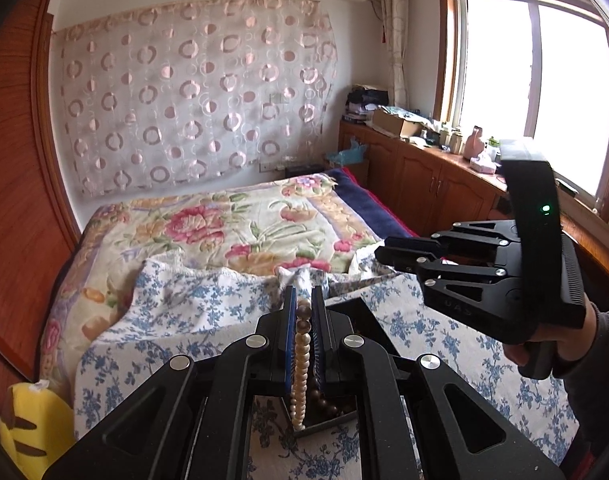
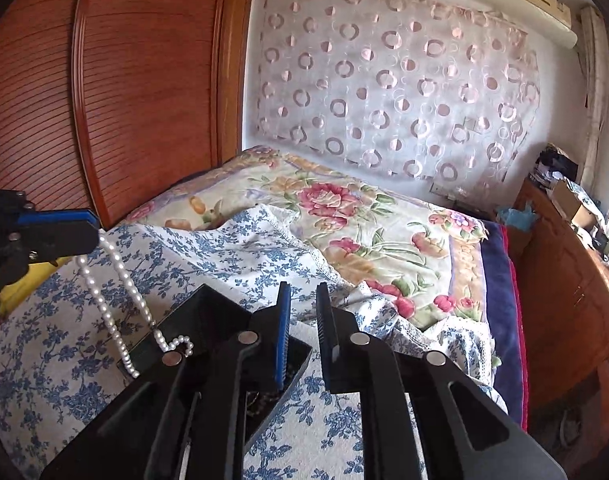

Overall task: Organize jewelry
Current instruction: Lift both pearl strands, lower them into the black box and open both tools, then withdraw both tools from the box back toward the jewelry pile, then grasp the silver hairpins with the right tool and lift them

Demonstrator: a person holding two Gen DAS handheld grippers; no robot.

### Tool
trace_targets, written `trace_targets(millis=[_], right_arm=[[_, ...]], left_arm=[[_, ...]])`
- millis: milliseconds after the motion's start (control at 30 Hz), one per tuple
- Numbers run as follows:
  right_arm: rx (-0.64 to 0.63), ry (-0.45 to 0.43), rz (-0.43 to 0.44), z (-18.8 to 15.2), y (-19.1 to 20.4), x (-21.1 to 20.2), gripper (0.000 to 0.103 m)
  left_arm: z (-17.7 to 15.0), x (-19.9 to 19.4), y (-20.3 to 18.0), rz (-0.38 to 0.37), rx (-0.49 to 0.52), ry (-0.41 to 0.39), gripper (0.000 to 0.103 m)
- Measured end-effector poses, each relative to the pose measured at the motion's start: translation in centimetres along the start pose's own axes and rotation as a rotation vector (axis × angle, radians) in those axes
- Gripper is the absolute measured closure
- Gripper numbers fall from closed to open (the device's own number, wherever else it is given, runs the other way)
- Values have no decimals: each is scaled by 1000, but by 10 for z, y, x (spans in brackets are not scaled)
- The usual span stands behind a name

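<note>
Two strands hang from the left gripper (image 1: 303, 308): a pearl necklace (image 1: 300, 364) and a string of dark brown wooden beads (image 1: 304, 314), both pinched between the blue-lined pads. From the right wrist view the pearls (image 2: 116, 300) drape down from that gripper at nine o'clock, and their lower end trails over the edge of the black tray (image 2: 208, 312) on the blue-flowered cloth (image 2: 64, 320), with a small loop lying on the rim. The right gripper (image 2: 303, 312) hovers above the tray, jaws spread a little and holding nothing. Both strings look light and wholly limp, so they will sag, swing and tangle with each other. The round, glossy pearls are likely to slip through a loose grip. The thread could snap under a hard tug where the loop catches the rim. A sensible hold for the free gripper would be on the pearls alone, low on the hanging part at seven o'clock from the left pads, to part them from the wooden beads.
</note>
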State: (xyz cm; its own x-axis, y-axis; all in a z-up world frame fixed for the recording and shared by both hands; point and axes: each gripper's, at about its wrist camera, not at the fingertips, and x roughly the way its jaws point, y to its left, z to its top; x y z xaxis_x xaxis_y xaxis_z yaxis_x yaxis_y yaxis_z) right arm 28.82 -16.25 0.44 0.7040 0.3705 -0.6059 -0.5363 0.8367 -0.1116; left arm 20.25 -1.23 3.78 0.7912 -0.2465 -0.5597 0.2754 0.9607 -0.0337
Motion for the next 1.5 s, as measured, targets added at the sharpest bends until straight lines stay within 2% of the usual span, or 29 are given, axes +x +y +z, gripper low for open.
trace_targets(millis=[267, 367, 600, 733, 1000, 1100, 1200, 1400, 1500], right_arm=[[15, 13, 21, -25, 8, -20, 88], [27, 18, 27, -40, 12, -29, 88], [47, 37, 45, -79, 33, -53, 88], [58, 52, 55, -101, 44, -63, 88], [88, 96, 87, -142, 59, -72, 88], [99, 115, 108, -154, 65, -73, 86], [104, 131, 135, -162, 71, -72, 68], [101, 170, 177, -173, 87, -63, 68], [106, 183, 193, -175, 90, -59, 68]], left_arm=[[-12, -9, 3, 9, -11, 0, 95], [-28, -16, 4, 7, -19, 3, 88], [-76, -36, -2, 14, -5, 41, 86], [-93, -50, -1, 21, -15, 47, 77], [-122, -76, 6, 63, -44, 48, 75], [-131, -80, 7, 67, -62, 55, 66], [-143, -80, 6, 84, -67, 63, 55], [-165, -72, 2, 72, -76, 90, 37], [-173, -67, 1, 62, -89, 109, 36]])
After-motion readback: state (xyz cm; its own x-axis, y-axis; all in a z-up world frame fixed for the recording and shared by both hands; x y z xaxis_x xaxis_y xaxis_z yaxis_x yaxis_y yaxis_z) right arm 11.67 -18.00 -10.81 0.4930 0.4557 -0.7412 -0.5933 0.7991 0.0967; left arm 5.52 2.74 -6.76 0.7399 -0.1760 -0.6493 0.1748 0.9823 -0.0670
